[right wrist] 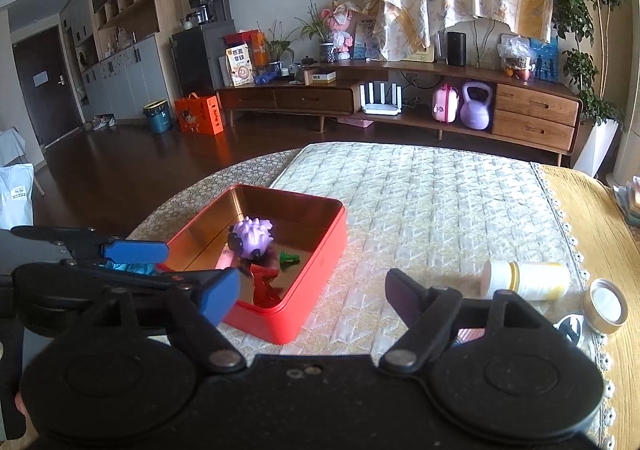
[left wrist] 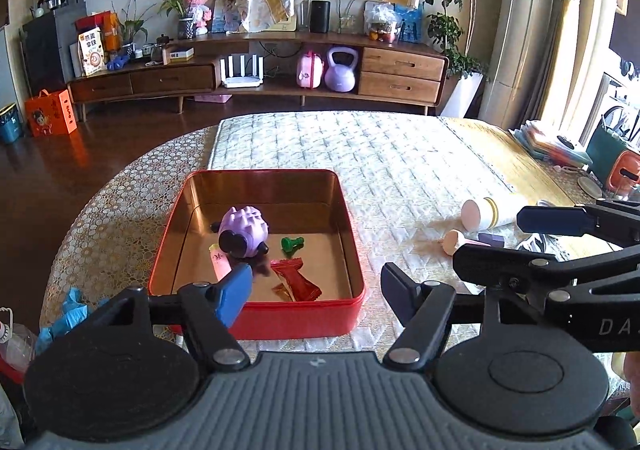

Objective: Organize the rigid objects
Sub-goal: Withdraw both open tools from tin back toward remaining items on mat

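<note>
A red tin box (left wrist: pixel 256 316) (right wrist: pixel 316 262) sits on the quilted mat. It holds a purple spiky toy (left wrist: pixel 245 231) (right wrist: pixel 252 236), a green piece (left wrist: pixel 291 243) (right wrist: pixel 289 258), a pink tube (left wrist: pixel 221 260) and red wrappers (left wrist: pixel 296 280). My left gripper (left wrist: pixel 316 288) is open and empty over the box's near edge. My right gripper (right wrist: pixel 312 296) is open and empty, just right of the box. A white bottle (left wrist: pixel 486 213) (right wrist: pixel 526 280) lies on its side at the right, with a pink piece (left wrist: pixel 454 241) and a purple block (left wrist: pixel 490 239) near it.
A round lid (right wrist: pixel 605 305) lies on the yellow tablecloth right of the bottle. Blue crumpled material (left wrist: pixel 66 310) lies at the table's left edge. Books and an orange case (left wrist: pixel 624 170) stand at far right. A wooden sideboard (left wrist: pixel 256 70) lies beyond the table.
</note>
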The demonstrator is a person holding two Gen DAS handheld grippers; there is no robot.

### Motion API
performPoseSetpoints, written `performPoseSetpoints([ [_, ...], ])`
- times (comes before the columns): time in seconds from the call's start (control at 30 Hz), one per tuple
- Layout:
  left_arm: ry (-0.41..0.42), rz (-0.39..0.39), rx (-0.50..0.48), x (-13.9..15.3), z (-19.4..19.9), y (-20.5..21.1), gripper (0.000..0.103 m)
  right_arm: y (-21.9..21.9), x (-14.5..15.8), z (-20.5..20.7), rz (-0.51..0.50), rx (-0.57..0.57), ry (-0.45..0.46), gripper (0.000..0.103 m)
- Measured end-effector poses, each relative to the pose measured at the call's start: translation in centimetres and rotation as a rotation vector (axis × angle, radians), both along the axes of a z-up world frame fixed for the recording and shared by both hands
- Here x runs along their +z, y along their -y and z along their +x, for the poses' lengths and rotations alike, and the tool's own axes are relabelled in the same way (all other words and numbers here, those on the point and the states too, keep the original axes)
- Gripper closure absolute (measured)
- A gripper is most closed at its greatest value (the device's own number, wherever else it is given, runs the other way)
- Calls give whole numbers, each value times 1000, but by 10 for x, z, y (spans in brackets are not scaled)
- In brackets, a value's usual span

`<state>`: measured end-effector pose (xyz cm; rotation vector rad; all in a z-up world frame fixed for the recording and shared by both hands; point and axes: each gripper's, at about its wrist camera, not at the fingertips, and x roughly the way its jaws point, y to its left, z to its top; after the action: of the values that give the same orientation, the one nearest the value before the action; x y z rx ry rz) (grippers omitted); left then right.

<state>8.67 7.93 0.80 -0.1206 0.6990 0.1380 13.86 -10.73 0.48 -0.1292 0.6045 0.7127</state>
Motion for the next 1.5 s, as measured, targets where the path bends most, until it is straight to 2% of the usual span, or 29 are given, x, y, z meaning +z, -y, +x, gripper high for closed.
performPoseSetpoints([
  [0.13, 6, -12, -24, 1, 0, 13, 31, 17, 1, -3, 11, -28, 2, 16],
  [0.33, 22, -21, -37, 2, -1, 32, 31, 46, -2, -7, 30, -69, 7, 3],
  [0.47, 24, -31, -57, 1, 0, 46, 31, 68, -5, -9, 29, -86, 13, 1],
  [0.53, 22, -34, -66, -1, 1, 52, 29, 79, -7, -9, 26, -98, 17, 1],
  [0.63, 23, -42, -78, -4, 4, 62, 21, 95, -11, -10, 25, -116, 20, 0],
  [0.73, 21, -50, -87, -8, 8, 72, 19, 111, -16, -10, 17, -130, 22, 0],
  [1.13, -35, -100, -122, -39, 38, 108, 18, 160, -41, 2, -62, -160, 37, 0],
  [1.5, -112, -111, -93, -73, 77, 136, 18, 182, -65, 30, -111, -194, 24, 1],
])
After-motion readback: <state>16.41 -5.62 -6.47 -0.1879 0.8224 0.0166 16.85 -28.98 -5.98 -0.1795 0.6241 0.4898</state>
